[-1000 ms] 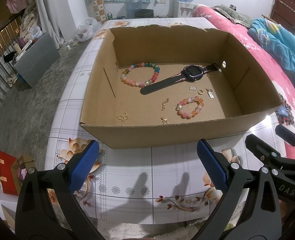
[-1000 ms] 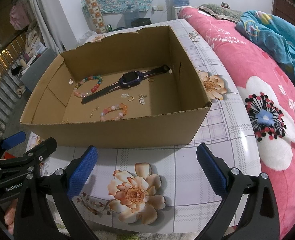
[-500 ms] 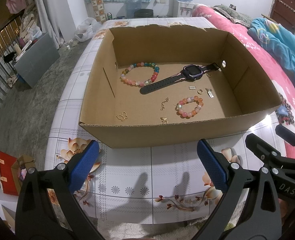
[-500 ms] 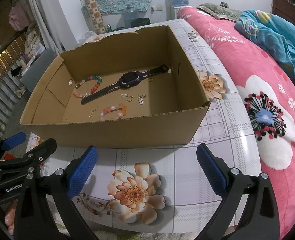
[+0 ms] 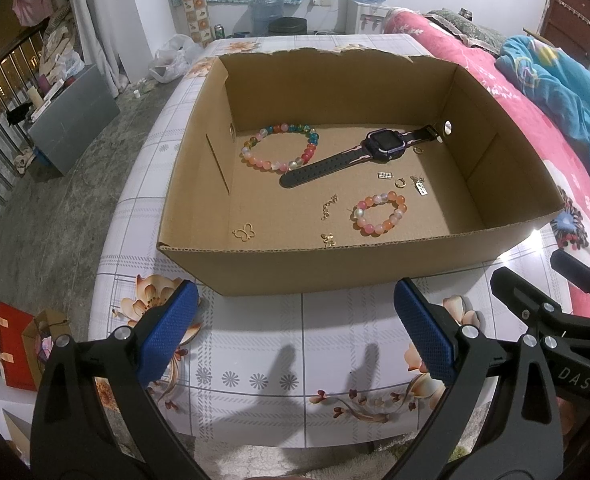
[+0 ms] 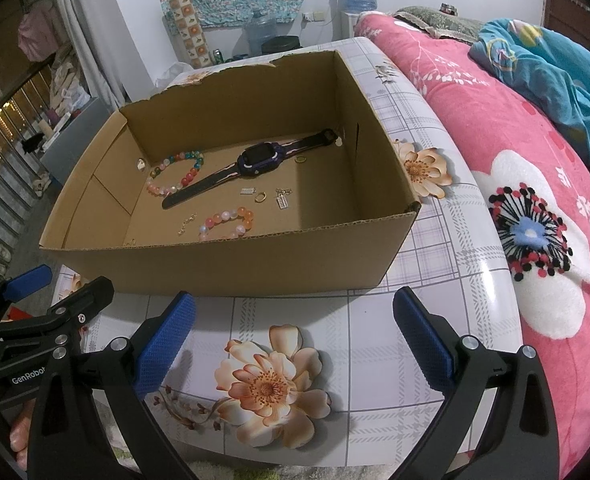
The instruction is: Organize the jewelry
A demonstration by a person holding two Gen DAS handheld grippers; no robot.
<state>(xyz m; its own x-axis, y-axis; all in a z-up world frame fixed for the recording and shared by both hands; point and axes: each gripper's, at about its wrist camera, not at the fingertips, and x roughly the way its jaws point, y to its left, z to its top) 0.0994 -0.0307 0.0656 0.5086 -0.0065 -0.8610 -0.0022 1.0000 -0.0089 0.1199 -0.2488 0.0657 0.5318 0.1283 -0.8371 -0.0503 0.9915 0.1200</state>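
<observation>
An open cardboard box [image 5: 375, 264] stands on the flowered table [image 5: 295, 344]. Inside lie a multicolour bead bracelet [image 5: 281, 152], a black and purple watch [image 5: 355, 156], a pink bead bracelet [image 5: 381, 214], gold rings [image 5: 400, 182], small charms [image 5: 420, 187], a short chain [image 5: 329, 207] and butterfly pendants [image 5: 245, 232]. The same box [image 6: 231, 264], watch [image 6: 251, 160] and pink bracelet [image 6: 227, 222] show in the right wrist view. My left gripper [image 5: 295, 336] is open and empty in front of the box. My right gripper [image 6: 293, 336] is open and empty beside it.
A bed with a pink flowered cover [image 6: 535, 208] and a blue blanket [image 6: 555, 68] runs along the table's right side. A grey cabinet [image 5: 75, 116] and a red bag [image 5: 15, 344] stand on the floor at the left. Water bottles [image 5: 267, 10] stand by the far wall.
Both grippers have stayed open in front of the box with only a very slight shift of view. Nothing in the box has moved.
</observation>
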